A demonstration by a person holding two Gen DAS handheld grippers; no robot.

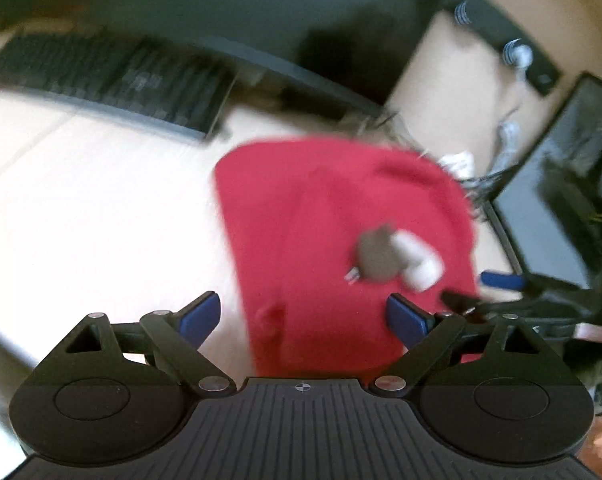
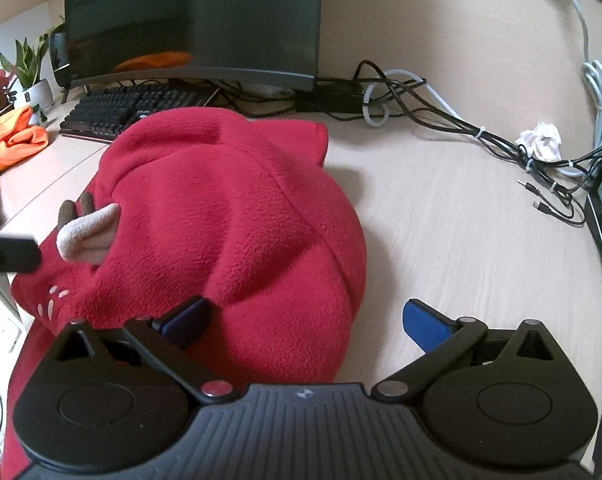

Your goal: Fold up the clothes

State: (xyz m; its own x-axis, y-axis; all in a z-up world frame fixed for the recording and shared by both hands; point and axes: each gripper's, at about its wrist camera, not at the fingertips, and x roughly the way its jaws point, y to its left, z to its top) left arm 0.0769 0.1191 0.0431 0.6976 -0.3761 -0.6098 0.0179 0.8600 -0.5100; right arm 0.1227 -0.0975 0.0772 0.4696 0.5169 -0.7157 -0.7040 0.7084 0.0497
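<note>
Hovering with jaws wide, the left gripper point(image 1: 303, 316) holds nothing; the red fleece garment point(image 2: 229, 216) lies bunched on the desk point(image 2: 461, 220) (left view blurred). Right gripper point(image 2: 305, 322), equally wide, straddles its edge. Judged next: pinch an edge, spread flat.

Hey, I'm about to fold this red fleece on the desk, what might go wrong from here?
1. The red fleece lies bunched in a mound, so a fold started now would likely come out lumpy.
2. Its far edge sits close to the keyboard and loose cables; spreading it could drag them.
3. Both the left gripper and right gripper are open, holding nothing; the left view is blurred, so a grab there may miss.
</note>
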